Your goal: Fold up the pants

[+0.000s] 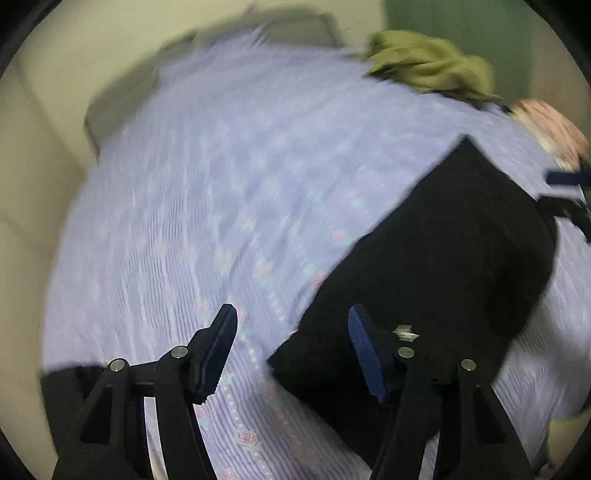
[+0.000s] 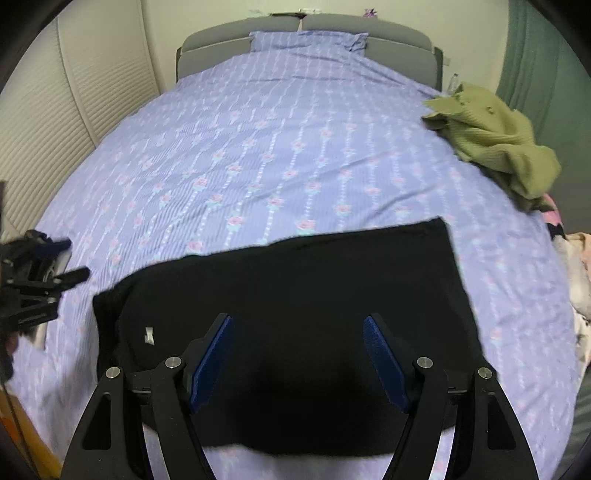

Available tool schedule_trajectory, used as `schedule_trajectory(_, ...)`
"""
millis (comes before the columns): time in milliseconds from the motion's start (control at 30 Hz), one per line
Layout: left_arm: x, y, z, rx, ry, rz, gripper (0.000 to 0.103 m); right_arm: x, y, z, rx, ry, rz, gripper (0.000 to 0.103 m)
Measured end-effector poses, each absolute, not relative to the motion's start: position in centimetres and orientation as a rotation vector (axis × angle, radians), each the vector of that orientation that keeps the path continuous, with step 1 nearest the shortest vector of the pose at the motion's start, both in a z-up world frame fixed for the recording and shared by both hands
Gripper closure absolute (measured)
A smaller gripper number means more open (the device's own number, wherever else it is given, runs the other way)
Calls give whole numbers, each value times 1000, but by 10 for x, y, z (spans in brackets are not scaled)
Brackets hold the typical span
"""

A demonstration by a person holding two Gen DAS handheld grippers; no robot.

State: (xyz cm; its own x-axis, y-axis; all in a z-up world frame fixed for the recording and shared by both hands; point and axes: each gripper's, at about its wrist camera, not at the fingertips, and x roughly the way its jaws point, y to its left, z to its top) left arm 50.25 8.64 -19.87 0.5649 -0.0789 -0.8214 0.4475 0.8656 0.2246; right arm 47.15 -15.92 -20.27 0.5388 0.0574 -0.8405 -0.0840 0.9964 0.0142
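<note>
Black pants [image 2: 295, 295] lie folded in a flat rectangle on the bed, with a small white tag [image 2: 148, 335] near their left end. My right gripper [image 2: 299, 325] is open and empty, hovering above the pants' near half. My left gripper [image 1: 291, 317] is open and empty above the bed at the pants' [image 1: 443, 258] left end; its right finger is over the black cloth. The left wrist view is motion-blurred. The left gripper also shows at the left edge of the right wrist view [image 2: 40, 273], and the right gripper at the right edge of the left wrist view [image 1: 570, 192].
The bed has a lilac floral sheet [image 2: 258, 147], a matching pillow [image 2: 306, 38] and a grey headboard [image 2: 369, 29]. An olive-green knit garment [image 2: 495, 140] lies crumpled at the bed's right side. Pink and white clothes [image 2: 576, 266] pile at the right edge. White louvred doors [image 2: 55, 129] stand left.
</note>
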Motion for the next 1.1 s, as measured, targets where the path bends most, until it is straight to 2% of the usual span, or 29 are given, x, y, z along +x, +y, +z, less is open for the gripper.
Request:
schedule_trajectory(167, 442, 18, -185, 477, 859, -476, 39, 418, -208, -192, -2, 1025, 72, 30)
schedule_trajectory(367, 394, -76, -214, 594, 817, -607, 40, 366, -265, -215, 84, 1105, 29, 30)
schedule_trajectory(533, 361, -150, -255, 818, 766, -725, 54, 335, -302, -247, 127, 1175, -28, 30)
schedule_trajectory(733, 363, -195, -304, 978, 795, -760, 72, 315, -324, -286, 182, 1256, -14, 30)
schedule_trajectory(1100, 396, -230, -318, 956, 891, -795, 73, 315, -343, -323, 262, 1304, 29, 30)
